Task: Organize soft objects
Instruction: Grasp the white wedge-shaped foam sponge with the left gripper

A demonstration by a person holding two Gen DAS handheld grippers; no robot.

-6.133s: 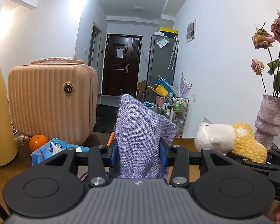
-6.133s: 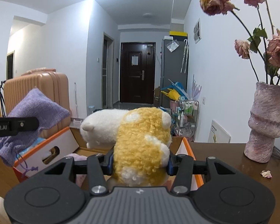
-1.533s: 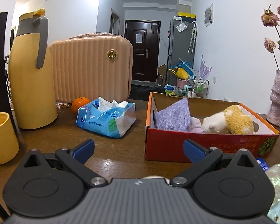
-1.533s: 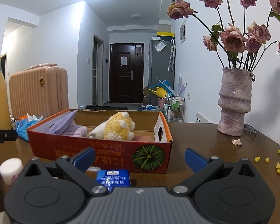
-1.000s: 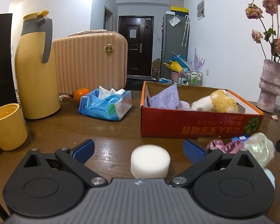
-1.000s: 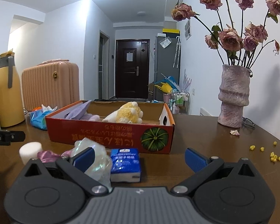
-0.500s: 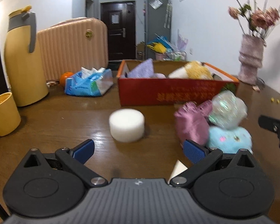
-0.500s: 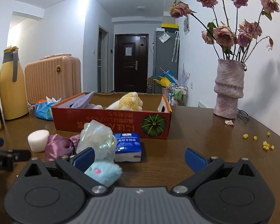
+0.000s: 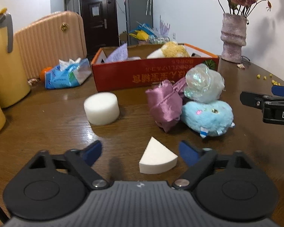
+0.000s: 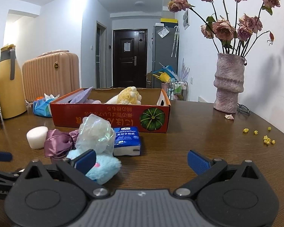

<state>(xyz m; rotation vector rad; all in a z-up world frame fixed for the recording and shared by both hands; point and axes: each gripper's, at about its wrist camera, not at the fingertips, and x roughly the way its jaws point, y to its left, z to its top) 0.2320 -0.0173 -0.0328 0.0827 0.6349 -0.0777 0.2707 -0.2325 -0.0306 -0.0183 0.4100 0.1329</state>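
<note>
Left gripper (image 9: pixel 140 151), closing, straddles wedge (image 9: pixel 157 159), point toward 12 o'clock, untouched; right gripper (image 10: pixel 141 159) open, empty.

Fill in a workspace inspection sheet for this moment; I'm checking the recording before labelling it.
Surface: brown wooden table, yellow crumbs scattered.
Job's things: red box holds yellow plush and purple pouch; white wedge sponge, round sponge, pink bag, blue plush outside.
Clutter: tissue pack, vase, thermos.
Grippers: left gripper closing around the wedge, untouched; right gripper open, empty.
Cables: nothing seen.
Surroundings: suitcase, dark door.
</note>
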